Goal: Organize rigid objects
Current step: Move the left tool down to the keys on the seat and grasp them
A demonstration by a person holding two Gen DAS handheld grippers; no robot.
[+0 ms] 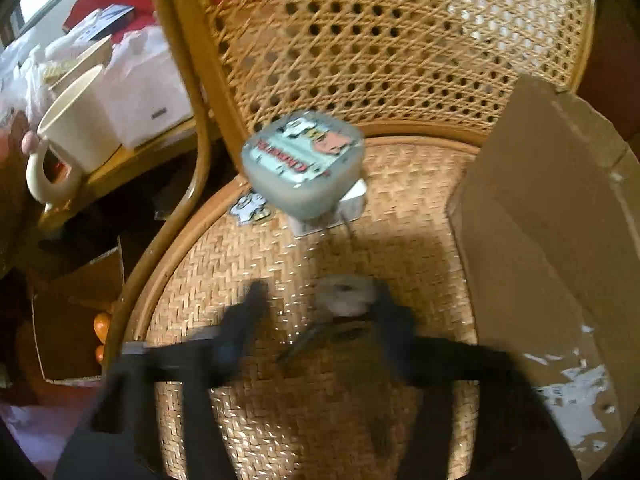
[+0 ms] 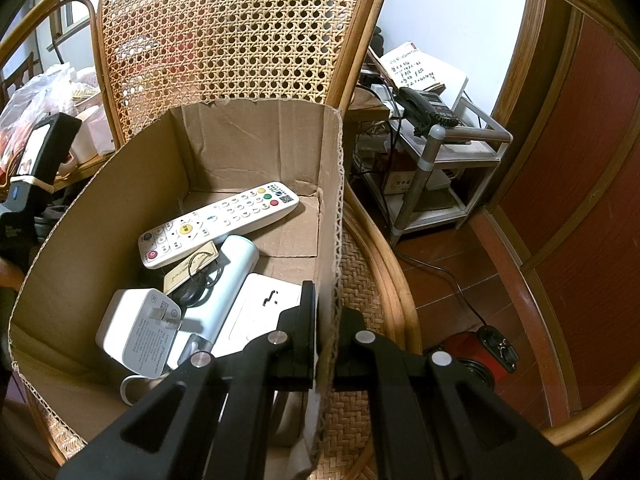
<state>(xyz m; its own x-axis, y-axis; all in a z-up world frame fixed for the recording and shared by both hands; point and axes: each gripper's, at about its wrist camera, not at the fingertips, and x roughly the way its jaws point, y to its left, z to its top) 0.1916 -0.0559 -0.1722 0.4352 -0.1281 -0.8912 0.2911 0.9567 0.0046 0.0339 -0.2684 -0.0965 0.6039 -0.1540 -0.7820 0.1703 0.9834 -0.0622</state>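
Observation:
In the left wrist view, blurred, my left gripper (image 1: 320, 312) hangs over a woven chair seat (image 1: 248, 272). Its jaws stand apart. A small grey round thing (image 1: 346, 294) lies between them against the right finger, with a gap to the left finger. Farther back a printed grey tin (image 1: 304, 168) rests on a white block (image 1: 354, 202), next to a small cartoon figure (image 1: 250, 208). My right gripper (image 2: 326, 340) is shut on the side wall of the cardboard box (image 2: 332, 200). Inside lie a white remote (image 2: 216, 224), a white charger (image 2: 140, 332), a pale blue cylinder (image 2: 228, 288) and a tag (image 2: 192, 268).
The cardboard box (image 1: 540, 220) fills the seat's right side, with the cane chair back (image 1: 380, 48) behind. A cream mug (image 1: 76, 136) stands on a side table at left. An open carton (image 1: 72, 320) sits on the floor. A telephone (image 2: 428, 108) rests on a shelf at right.

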